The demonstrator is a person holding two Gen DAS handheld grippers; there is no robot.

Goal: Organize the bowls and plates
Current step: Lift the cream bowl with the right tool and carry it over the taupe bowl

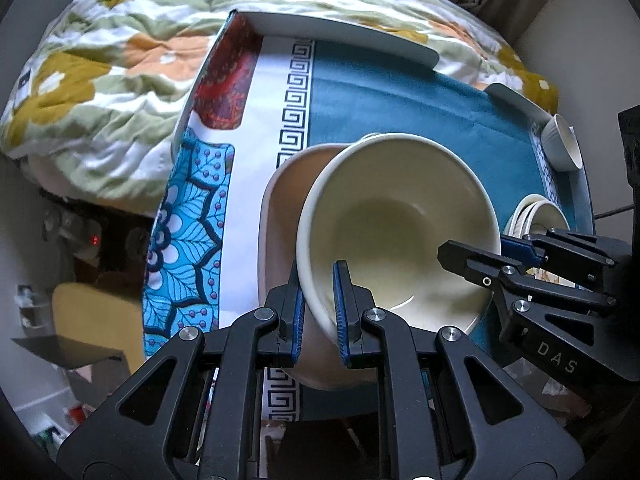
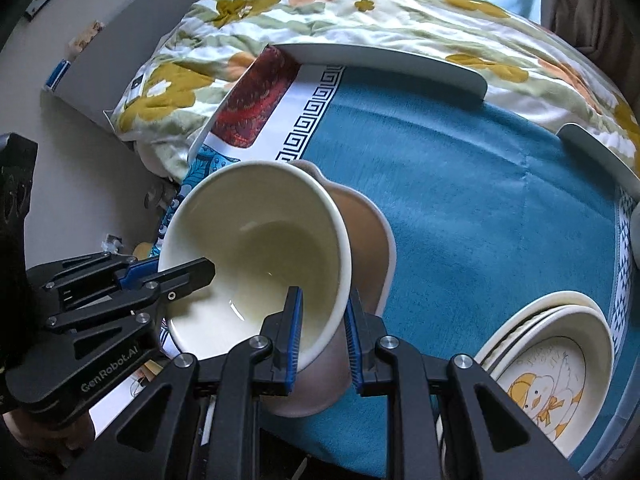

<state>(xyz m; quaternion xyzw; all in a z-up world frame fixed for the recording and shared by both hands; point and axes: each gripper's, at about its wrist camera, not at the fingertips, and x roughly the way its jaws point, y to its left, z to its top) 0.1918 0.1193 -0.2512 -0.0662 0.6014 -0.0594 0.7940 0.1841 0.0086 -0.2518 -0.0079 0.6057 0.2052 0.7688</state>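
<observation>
A large cream bowl (image 1: pixel 400 224) (image 2: pixel 256 240) hangs tilted just above a pink-beige plate (image 1: pixel 280 216) (image 2: pixel 368 240) on the teal cloth. My left gripper (image 1: pixel 320 316) is shut on the bowl's near rim, one finger inside, one outside. My right gripper (image 2: pixel 320 340) is shut on the opposite rim; it shows in the left wrist view (image 1: pixel 480 260), and the left gripper shows in the right wrist view (image 2: pixel 184 276). A stack of cream plates with a duck picture (image 2: pixel 556 364) (image 1: pixel 532 212) lies at the right. A small cream bowl (image 1: pixel 562 144) sits at the far right.
The dishes rest on a tray with grey rim (image 2: pixel 384 64) (image 1: pixel 344 36), covered by the teal cloth (image 2: pixel 460 184) with a patterned border (image 1: pixel 192 240). The tray lies on a floral duvet (image 1: pixel 104 72) (image 2: pixel 360 12). Floor clutter is at left.
</observation>
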